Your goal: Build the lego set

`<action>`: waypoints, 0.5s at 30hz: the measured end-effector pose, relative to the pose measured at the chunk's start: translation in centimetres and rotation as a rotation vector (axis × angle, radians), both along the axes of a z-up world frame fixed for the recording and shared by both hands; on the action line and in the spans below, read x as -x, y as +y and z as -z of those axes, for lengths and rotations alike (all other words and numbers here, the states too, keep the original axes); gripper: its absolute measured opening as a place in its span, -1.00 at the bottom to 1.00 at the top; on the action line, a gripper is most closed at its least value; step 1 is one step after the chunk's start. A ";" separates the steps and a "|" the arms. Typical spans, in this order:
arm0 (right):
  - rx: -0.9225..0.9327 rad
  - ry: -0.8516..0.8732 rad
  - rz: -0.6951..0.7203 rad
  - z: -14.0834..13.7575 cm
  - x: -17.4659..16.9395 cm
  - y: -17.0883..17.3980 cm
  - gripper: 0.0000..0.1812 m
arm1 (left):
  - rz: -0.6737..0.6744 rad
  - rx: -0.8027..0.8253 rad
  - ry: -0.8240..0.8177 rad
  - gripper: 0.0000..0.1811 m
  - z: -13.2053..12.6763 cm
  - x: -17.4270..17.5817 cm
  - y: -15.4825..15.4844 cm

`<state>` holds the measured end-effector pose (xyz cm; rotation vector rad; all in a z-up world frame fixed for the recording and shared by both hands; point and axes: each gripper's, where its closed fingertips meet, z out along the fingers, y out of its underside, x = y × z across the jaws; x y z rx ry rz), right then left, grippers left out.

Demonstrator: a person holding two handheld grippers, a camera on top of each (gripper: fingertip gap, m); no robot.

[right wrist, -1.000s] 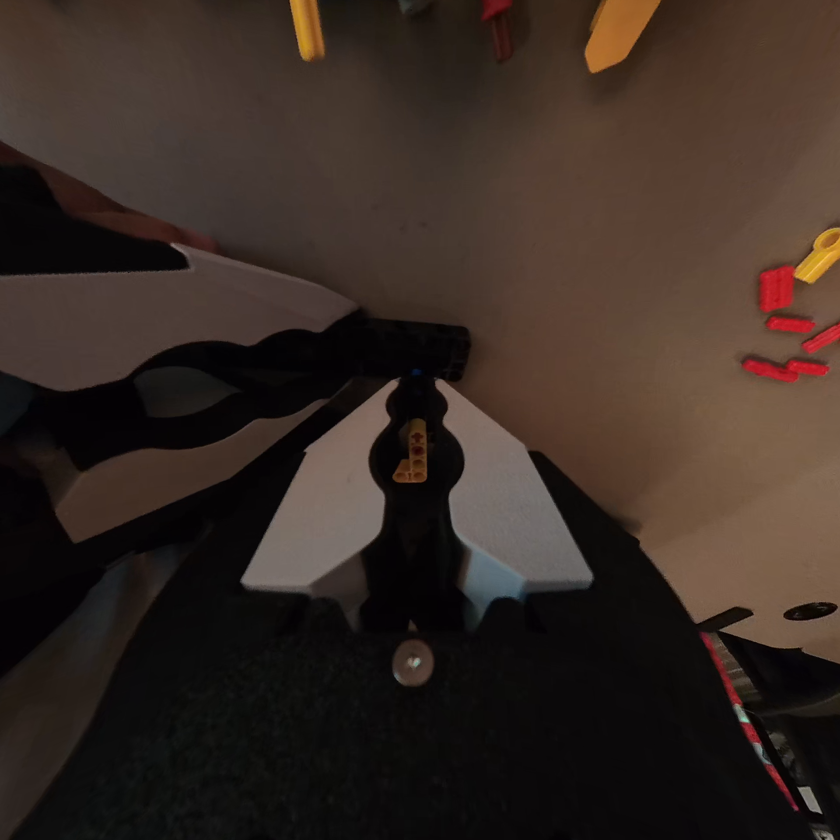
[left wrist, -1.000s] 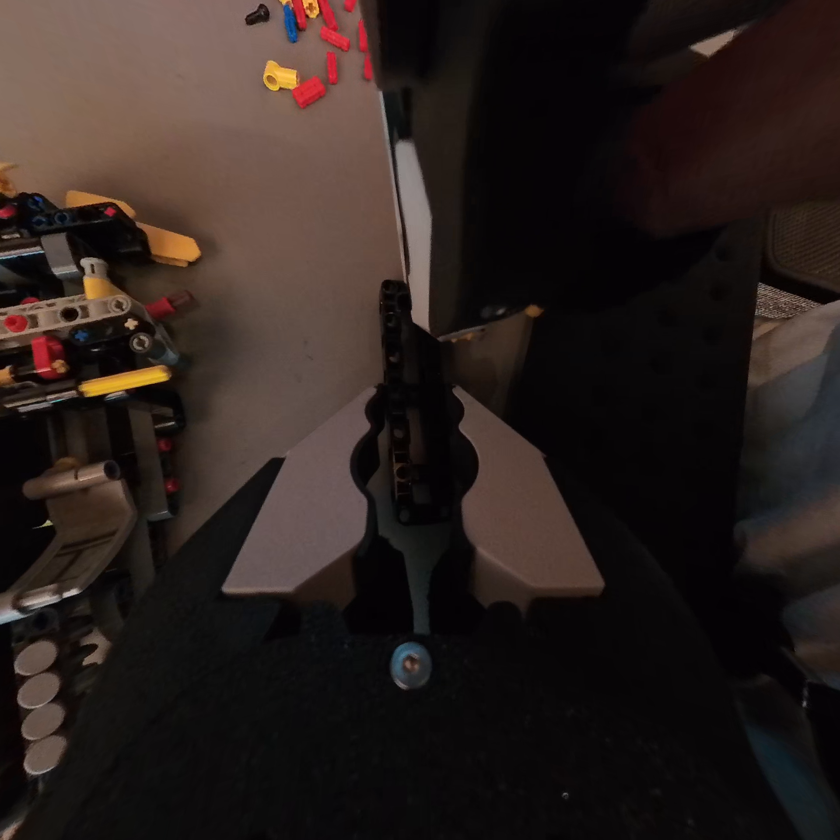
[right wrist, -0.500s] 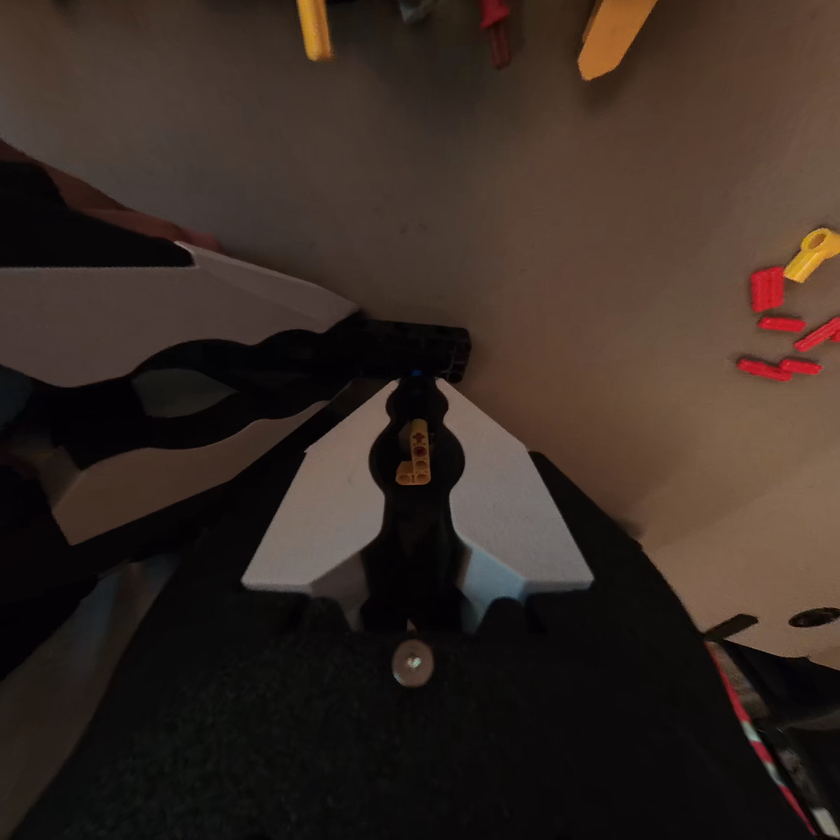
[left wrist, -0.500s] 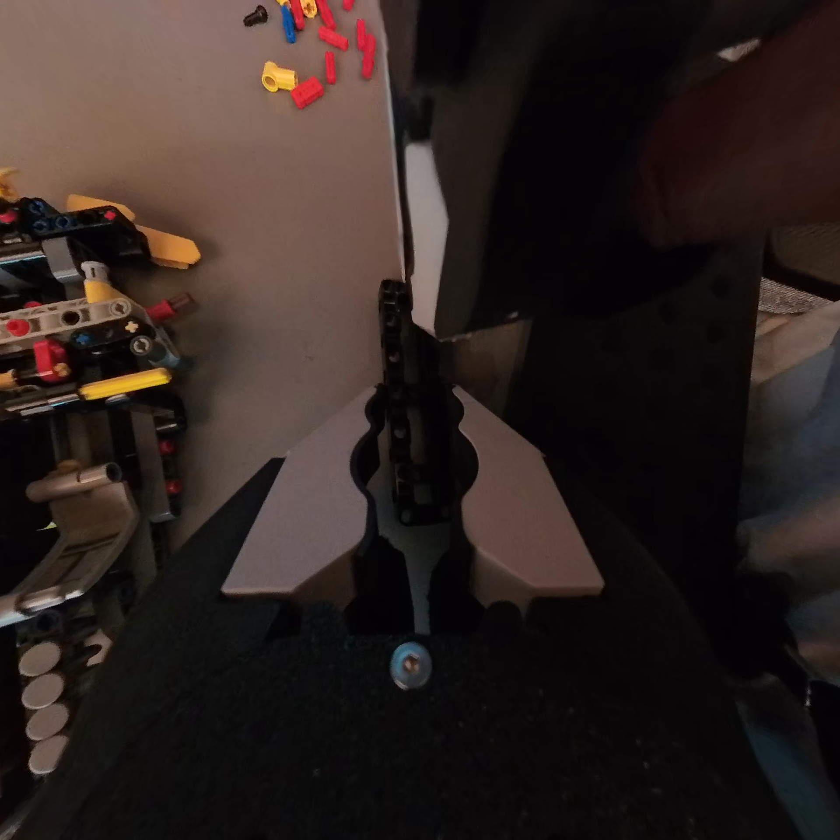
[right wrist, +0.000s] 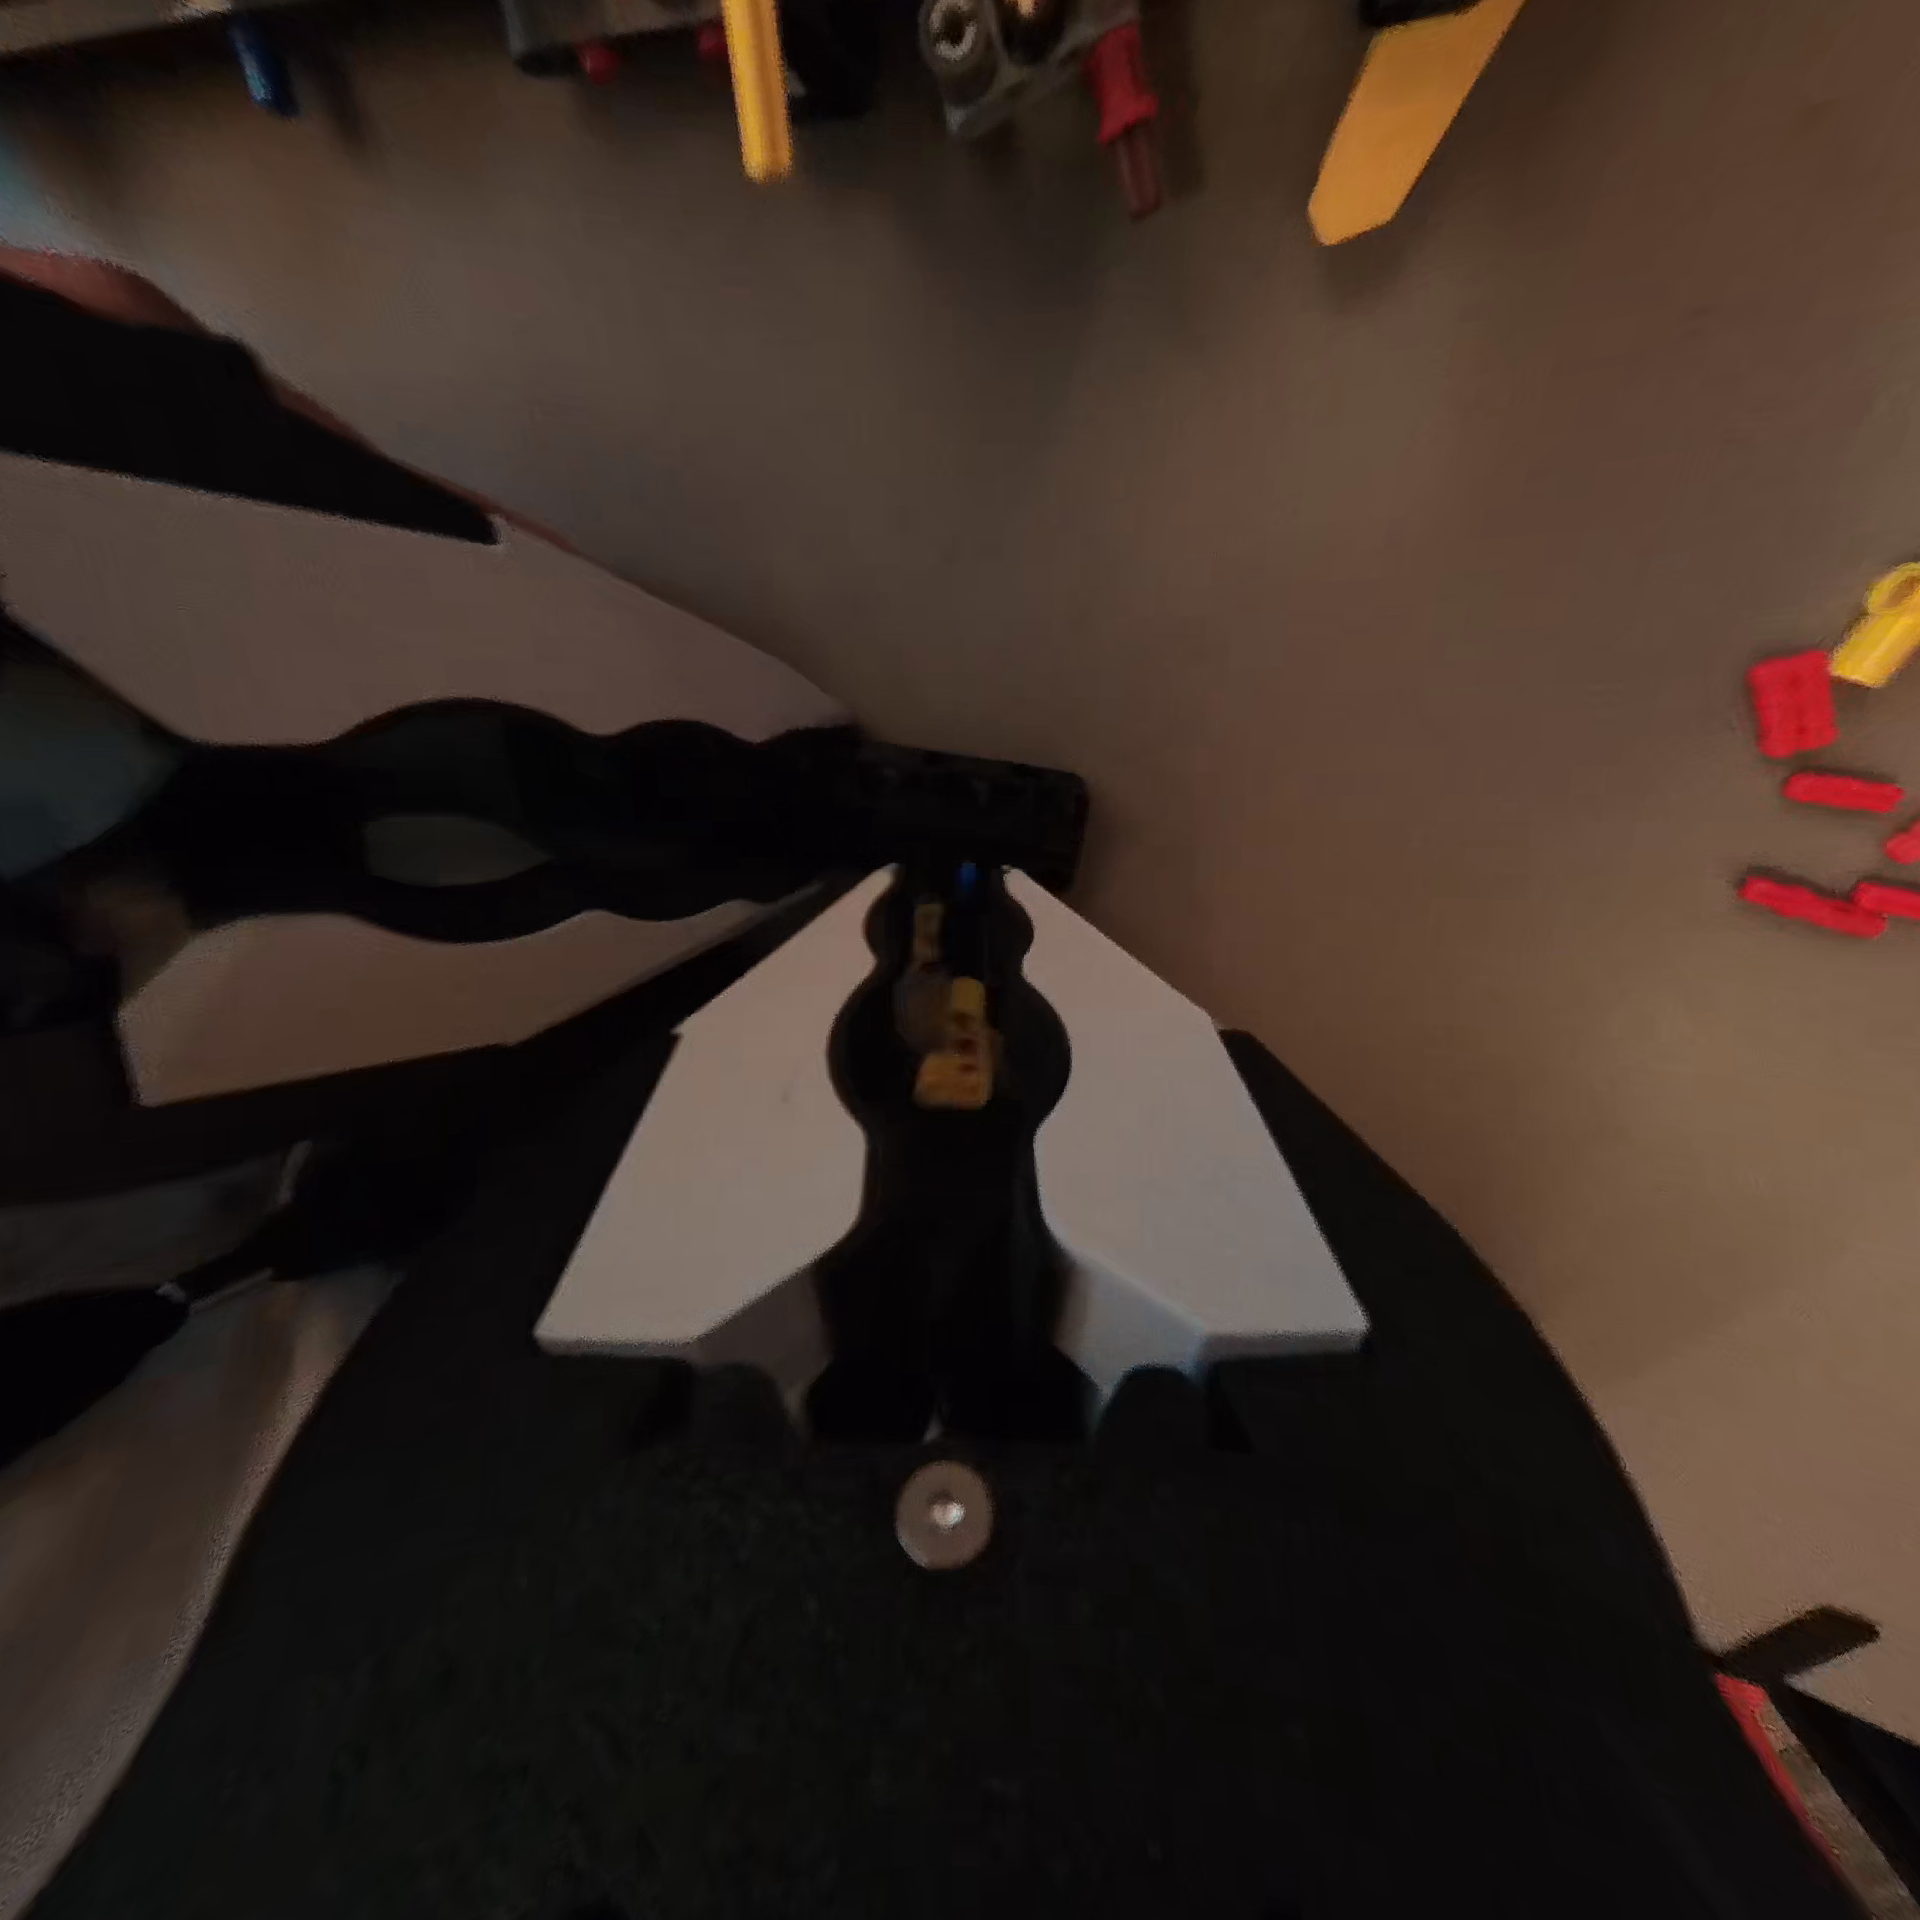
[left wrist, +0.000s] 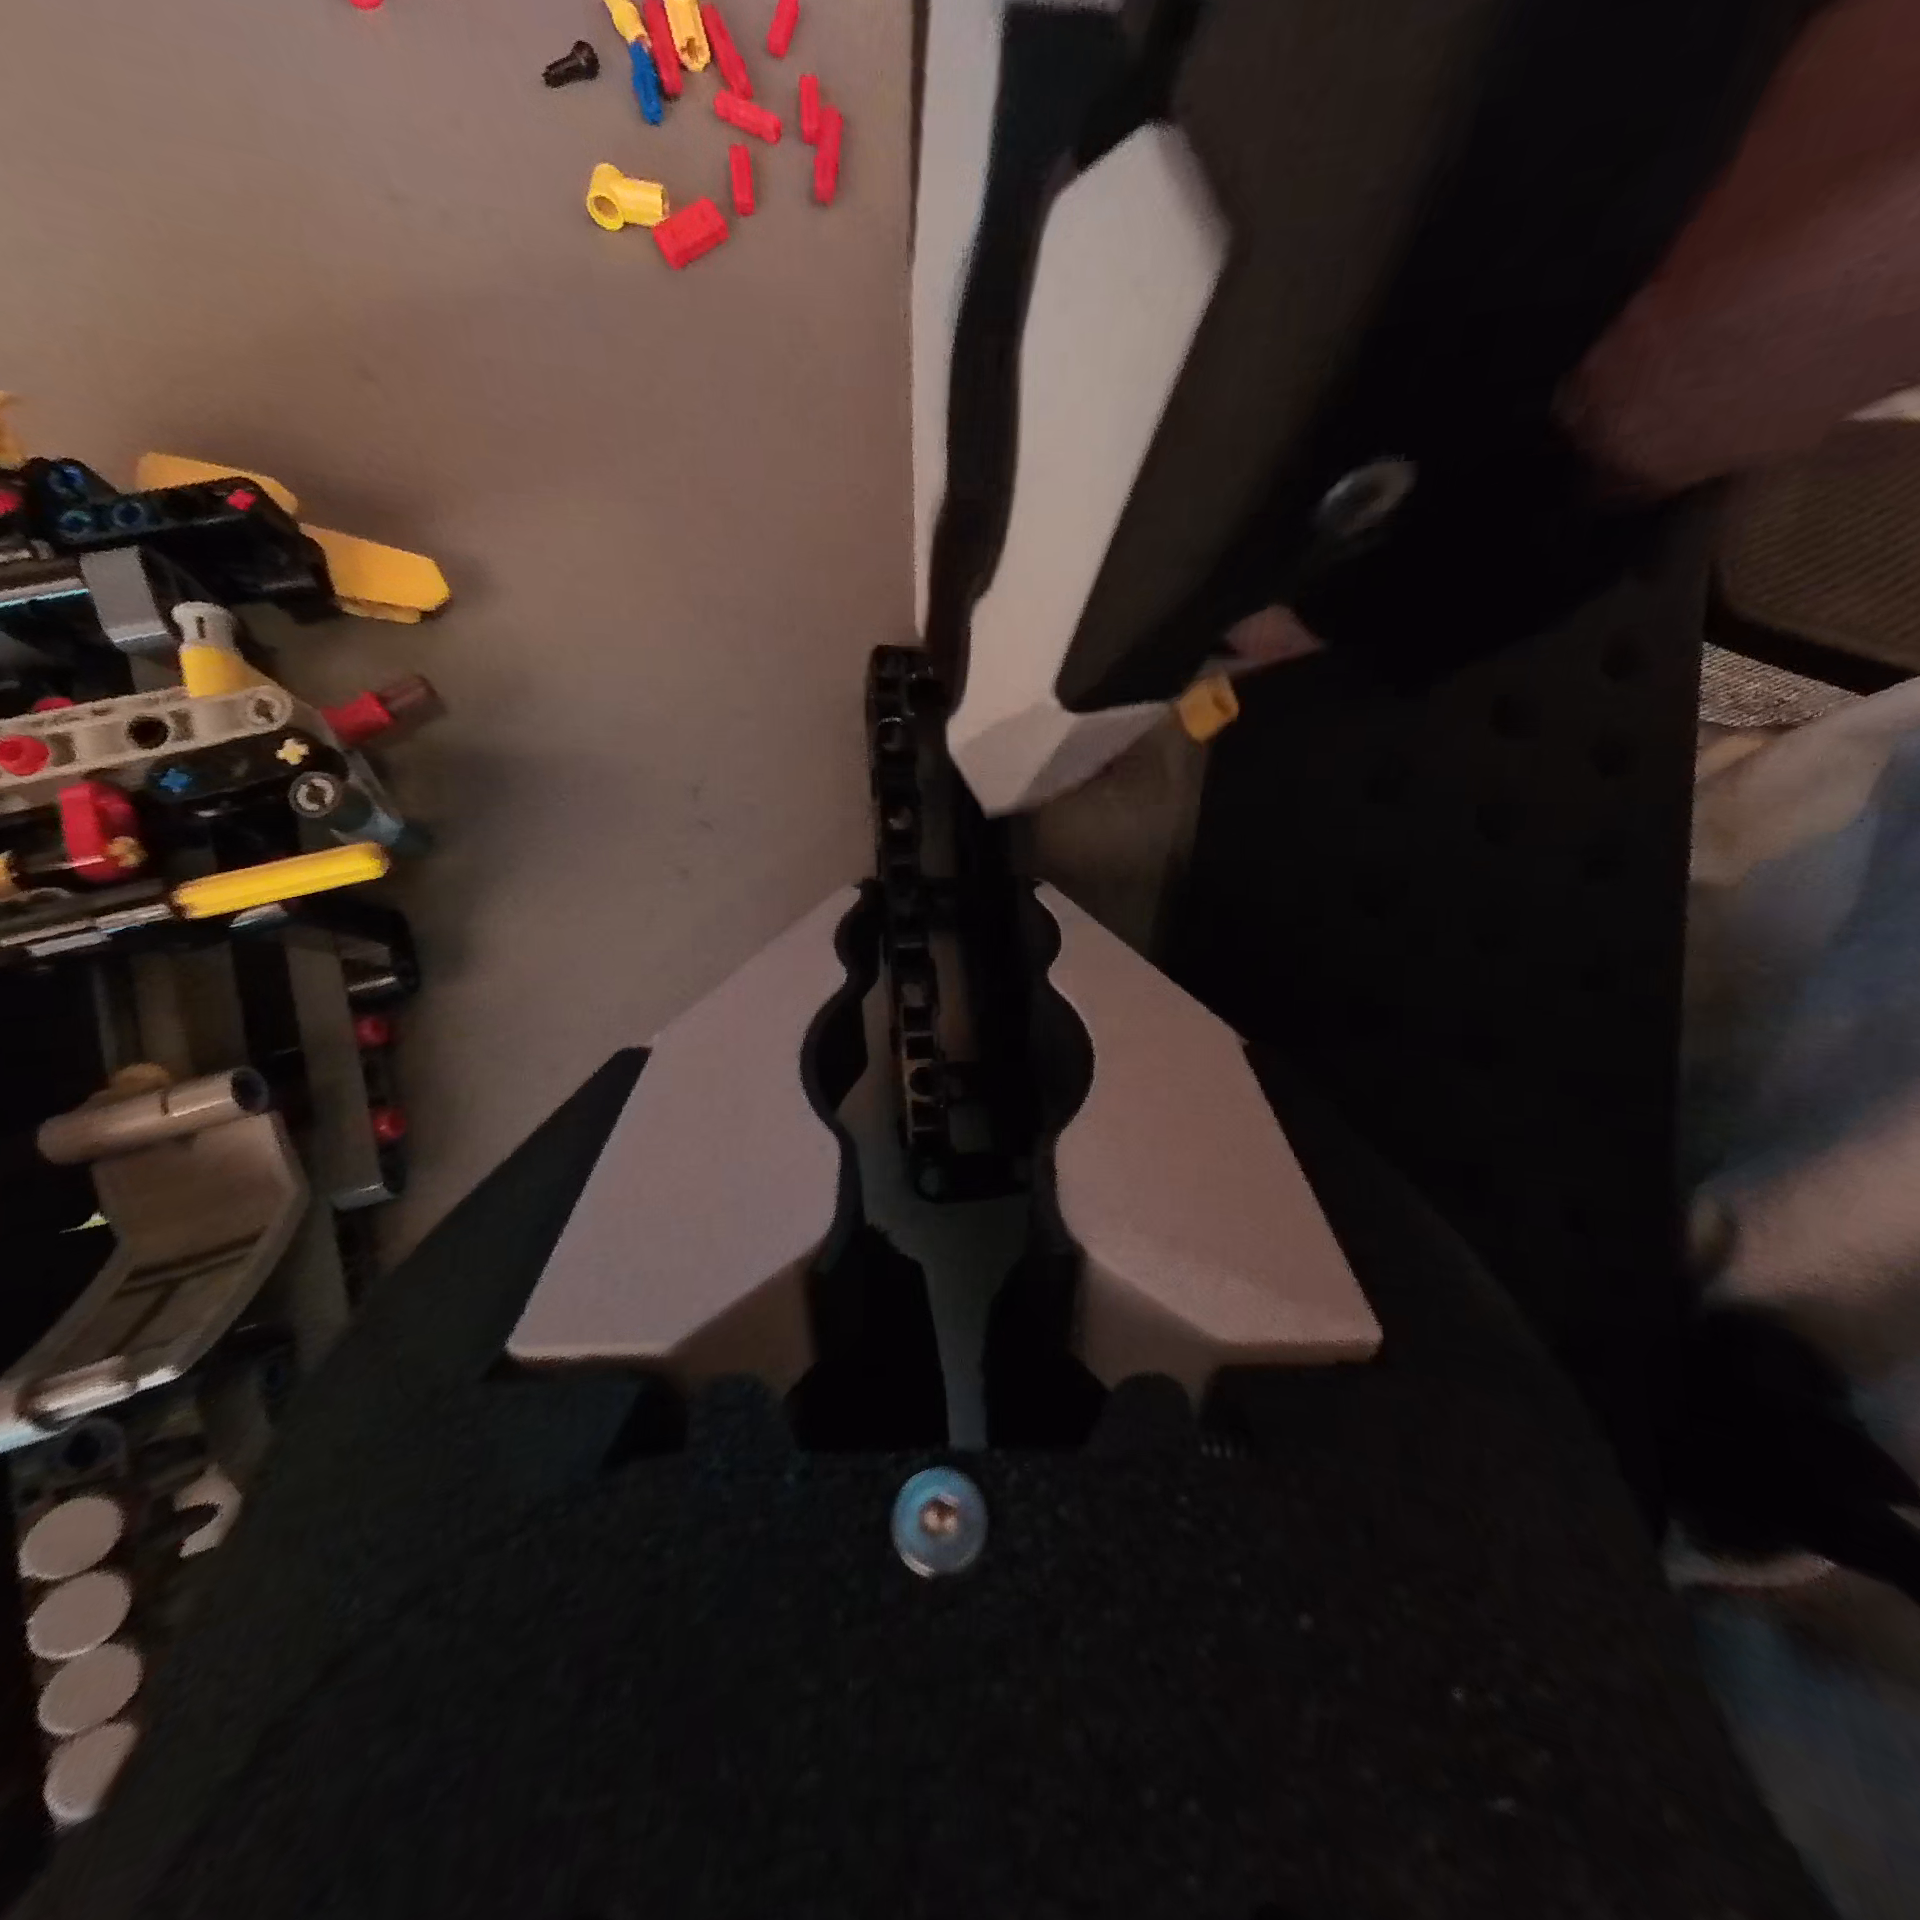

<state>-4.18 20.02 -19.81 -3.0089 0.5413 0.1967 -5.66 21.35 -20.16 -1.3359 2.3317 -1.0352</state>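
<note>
My left gripper (left wrist: 951, 904) is shut on a long black holed beam (left wrist: 914, 935) that sticks out forward past its tips. My right gripper (right wrist: 954, 883) is shut on a small yellow angled piece (right wrist: 956, 1039), with a blue pin (right wrist: 968, 878) at its front touching the black beam (right wrist: 966, 805). In the left wrist view the right gripper (left wrist: 987, 769) comes down from above onto the beam's side, and the yellow piece (left wrist: 1205, 712) peeks out behind it. In the right wrist view the left gripper (right wrist: 831, 748) reaches in from the left.
A partly built black, grey and yellow model (left wrist: 187, 779) stands at the left, also along the top edge of the right wrist view (right wrist: 987, 52). Loose red, yellow and blue pins (left wrist: 717, 135) lie on the grey table (left wrist: 623, 468). A hand (left wrist: 1766, 260) holds the right gripper. My left and right fingertips are right by each other.
The right gripper has tilted and shifted a little against the black beam, so more of its finger and the model show. Both grippers stay shut on their pieces.
</note>
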 end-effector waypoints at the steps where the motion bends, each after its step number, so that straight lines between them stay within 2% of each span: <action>1: -0.038 0.049 0.003 -0.4 0.5 0.4 -0.73 | 0.003 0.010 0.002 -0.70 0.0 0.0 0.0; 3: -0.111 0.098 0.028 -1.7 0.6 0.6 -0.69 | 0.010 0.031 0.005 -0.70 -0.1 0.1 -0.2; 7: -0.272 0.128 0.044 -3.5 -1.7 -0.2 -0.68 | 0.028 0.057 0.008 -0.70 -0.1 0.1 -0.4; 11: -0.447 0.340 0.130 -3.3 -2.9 -1.4 -0.64 | 0.034 0.048 -0.002 -0.70 -0.1 0.1 -0.4; 13: -0.540 0.399 0.102 -3.5 -2.5 -1.5 -0.64 | 0.031 0.040 -0.005 -0.70 -0.1 0.1 -0.4; 15: -0.536 0.349 0.007 -2.6 -2.1 -2.2 -0.64 | 0.030 0.025 -0.009 -0.70 0.0 0.1 -0.4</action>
